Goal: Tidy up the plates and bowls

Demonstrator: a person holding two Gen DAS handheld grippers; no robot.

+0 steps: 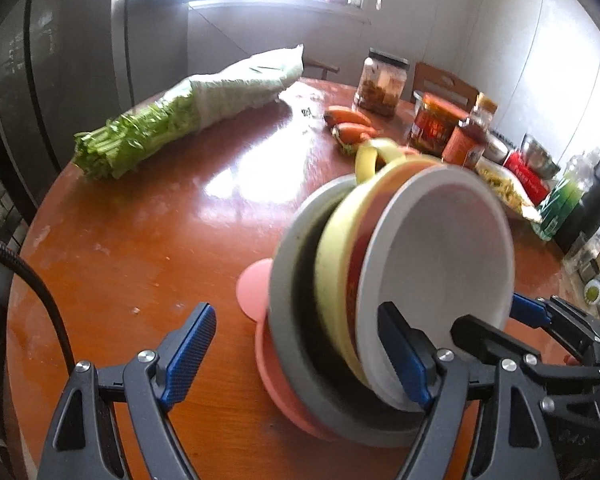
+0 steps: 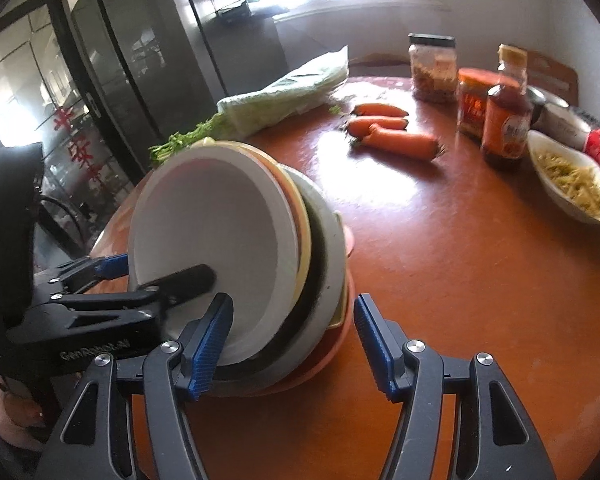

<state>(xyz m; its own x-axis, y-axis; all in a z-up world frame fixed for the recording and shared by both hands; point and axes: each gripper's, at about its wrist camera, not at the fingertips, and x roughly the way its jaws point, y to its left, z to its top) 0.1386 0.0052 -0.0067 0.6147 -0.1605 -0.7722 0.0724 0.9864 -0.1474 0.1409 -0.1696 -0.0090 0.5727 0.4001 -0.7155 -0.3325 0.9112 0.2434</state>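
A nested stack stands tipped up on its near edge on the brown round table (image 1: 160, 220), its top facing me. From front to back it is a white plate (image 1: 440, 248) (image 2: 208, 220), a yellow bowl (image 1: 332, 264), a grey bowl (image 1: 284, 288) (image 2: 332, 264) and a pink eared plate (image 1: 256, 284) (image 2: 328, 344). My left gripper (image 1: 296, 320) (image 2: 164, 266) is open. Its right finger lies on the white plate's face and its left finger stands clear of the pink plate. My right gripper (image 2: 293, 308) (image 1: 496, 316) is open too, left pad against the white plate, right pad just off the pink rim.
Behind the stack lie a wrapped bundle of greens (image 1: 148, 136) (image 2: 284, 96) and carrots (image 1: 348, 120) (image 2: 396, 136). Jars (image 1: 380, 84), a sauce bottle (image 2: 506, 120) and a dish of noodles (image 2: 568, 180) crowd the table's right side. A tall fridge (image 1: 60, 60) stands at the left.
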